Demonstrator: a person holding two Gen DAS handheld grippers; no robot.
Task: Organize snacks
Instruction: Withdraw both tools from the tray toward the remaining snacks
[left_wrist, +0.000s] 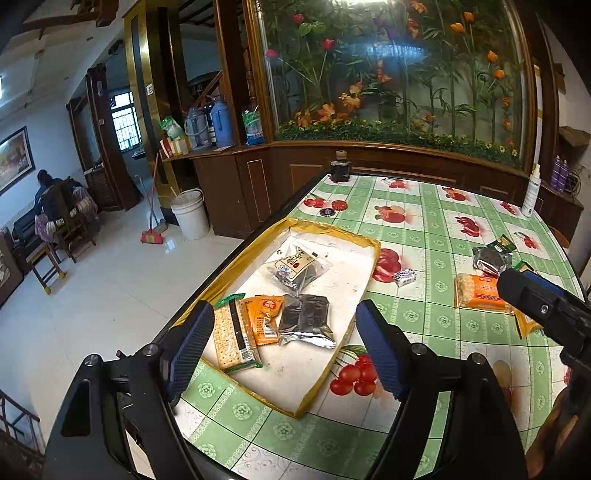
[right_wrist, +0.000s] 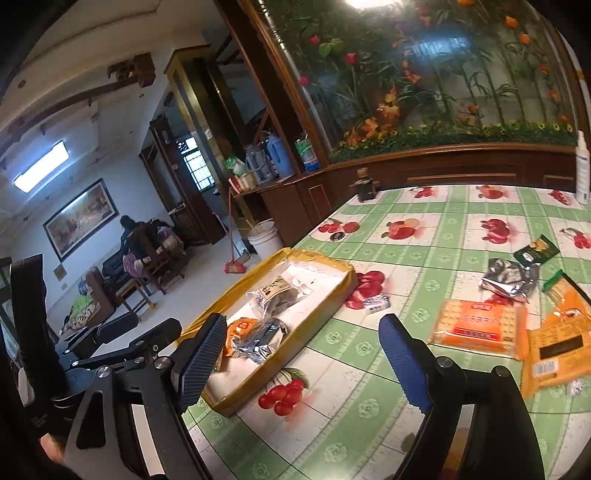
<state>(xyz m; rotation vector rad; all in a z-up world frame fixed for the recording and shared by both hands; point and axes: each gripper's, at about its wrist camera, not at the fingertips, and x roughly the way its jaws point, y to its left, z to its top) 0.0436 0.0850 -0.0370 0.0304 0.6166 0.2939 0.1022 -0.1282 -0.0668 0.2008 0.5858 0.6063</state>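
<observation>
My left tongs (left_wrist: 284, 343) wide open, empty, over near tray (left_wrist: 332, 251) holding four snacks, right tongs (right_wrist: 303, 354) gaping, empty, orange crackers (right_wrist: 480, 326) just right, right view alone shows barcode packet (right_wrist: 557, 354).

txt: none legible | snack packs (left_wrist: 291, 266) print too blurry

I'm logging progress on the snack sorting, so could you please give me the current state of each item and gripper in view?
left gripper: open, empty, over the tray
right gripper: open, empty
tray: holds four snack packs
cracker pack: lying flat in tray
silver pouch: flat in tray
orange biscuit pack: still on table
crumpled silver pouch: still on table
</observation>
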